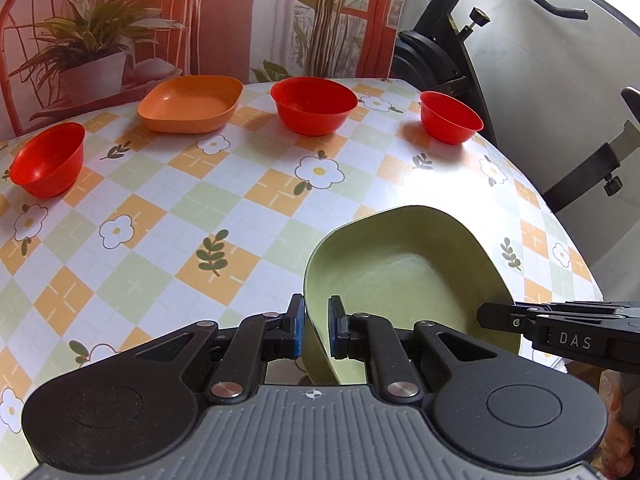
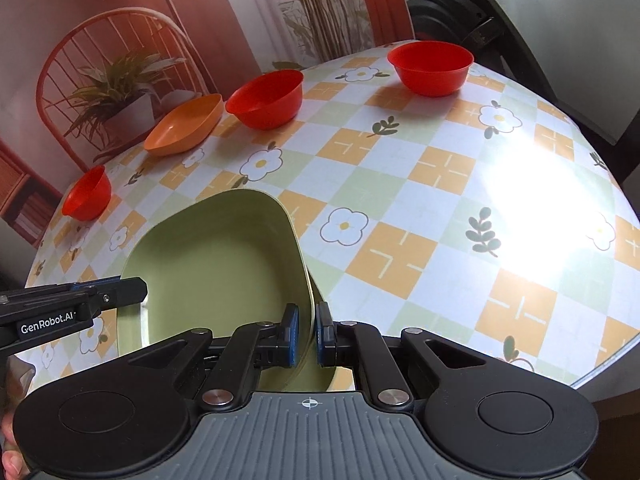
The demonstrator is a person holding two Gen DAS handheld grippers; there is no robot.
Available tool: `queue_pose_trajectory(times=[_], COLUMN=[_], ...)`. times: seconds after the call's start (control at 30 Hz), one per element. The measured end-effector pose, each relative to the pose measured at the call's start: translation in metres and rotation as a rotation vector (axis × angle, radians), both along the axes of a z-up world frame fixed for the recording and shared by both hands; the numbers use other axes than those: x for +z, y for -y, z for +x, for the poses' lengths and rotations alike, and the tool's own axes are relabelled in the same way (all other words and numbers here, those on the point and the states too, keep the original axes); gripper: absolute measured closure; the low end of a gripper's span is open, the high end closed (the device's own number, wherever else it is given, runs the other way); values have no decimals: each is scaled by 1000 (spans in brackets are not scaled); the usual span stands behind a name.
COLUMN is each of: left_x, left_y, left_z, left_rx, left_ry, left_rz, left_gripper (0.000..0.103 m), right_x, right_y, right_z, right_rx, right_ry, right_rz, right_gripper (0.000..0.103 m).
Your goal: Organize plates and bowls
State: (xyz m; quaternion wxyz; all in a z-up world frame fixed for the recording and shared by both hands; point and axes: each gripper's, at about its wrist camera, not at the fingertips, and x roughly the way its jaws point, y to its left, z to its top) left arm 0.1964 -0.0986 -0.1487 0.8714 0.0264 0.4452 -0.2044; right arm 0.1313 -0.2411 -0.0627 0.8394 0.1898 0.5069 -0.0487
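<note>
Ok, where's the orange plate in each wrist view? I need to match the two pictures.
Left wrist view: the orange plate sits at upper left, on the table's far edge, left of the middle red bowl.
Right wrist view: the orange plate is at mid-left, again just left of that red bowl.
Shared landmark: the green plate, which both grippers clamp by its rim.

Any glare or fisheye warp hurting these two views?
Right wrist view: a blown-out glare patch washes out the tablecloth pattern. Left wrist view: milder sheen near the green plate, pattern still readable. Both: strong barrel distortion bows the table edge; red bowls stay sharp and cast soft shadows.
</note>
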Motion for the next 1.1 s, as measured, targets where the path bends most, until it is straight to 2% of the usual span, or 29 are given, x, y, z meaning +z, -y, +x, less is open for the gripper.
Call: queue_pose_trajectory(times=[0.27, 1.1], left_x=[-9, -20], left_y=[0, 3], left_z=[-4, -8], left_rx=[4, -10], left_ry=[-24, -49], left_rz=[4, 49], left_gripper=[90, 89], right_x=[-10, -16], right_y=[0, -3], right_z=[-6, -3], right_rx=[-3, 6], right_ry=[-38, -67], right_rz=[6, -25], right_gripper=[95, 95])
